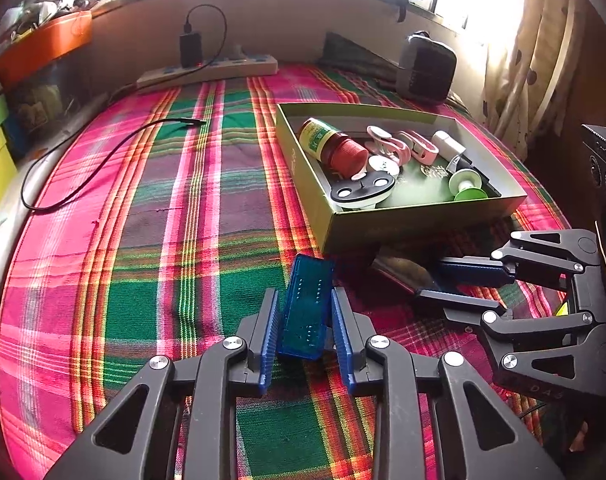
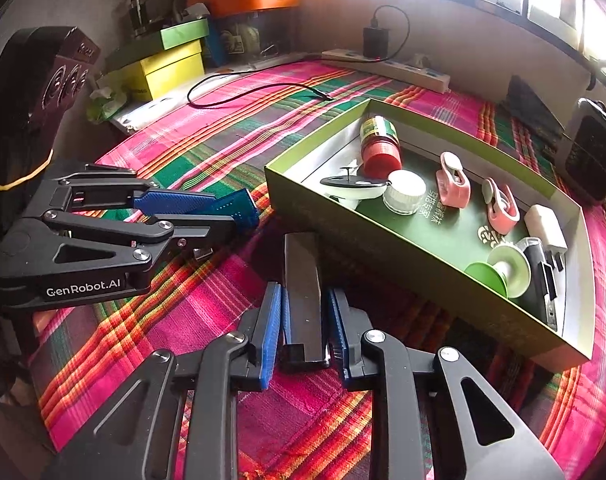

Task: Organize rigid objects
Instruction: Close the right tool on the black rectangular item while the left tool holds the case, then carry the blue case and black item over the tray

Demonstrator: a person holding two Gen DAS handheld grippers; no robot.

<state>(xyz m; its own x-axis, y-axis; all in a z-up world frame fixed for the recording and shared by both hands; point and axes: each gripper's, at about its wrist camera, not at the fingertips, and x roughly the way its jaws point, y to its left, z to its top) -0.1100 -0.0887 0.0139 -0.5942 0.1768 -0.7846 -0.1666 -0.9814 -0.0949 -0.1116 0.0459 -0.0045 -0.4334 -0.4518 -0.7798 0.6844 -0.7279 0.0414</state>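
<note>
On the plaid cloth, my left gripper (image 1: pixel 304 292) is shut on a translucent blue rectangular case (image 1: pixel 305 320), held upright between the blue pads. My right gripper (image 2: pixel 305 289) is shut on a flat black rectangular bar (image 2: pixel 303 280) that points toward the open green cardboard box (image 2: pixel 383 268). That box (image 1: pixel 423 220) lies just beyond both grippers. It holds a red-capped bottle (image 1: pixel 335 148), pink clips (image 1: pixel 399 146), a white adapter (image 1: pixel 447 146) and a green spool (image 1: pixel 467 188). The right wrist view shows the left gripper (image 2: pixel 239 220) and its blue case (image 2: pixel 239 204) at the left.
A loose black cable (image 1: pixel 103 160) lies across the cloth at the left. A power strip (image 1: pixel 207 72) with a plugged charger sits at the back wall, and a grey device (image 1: pixel 425 68) stands at the back right. Stacked coloured boxes (image 2: pixel 171 60) line the left edge.
</note>
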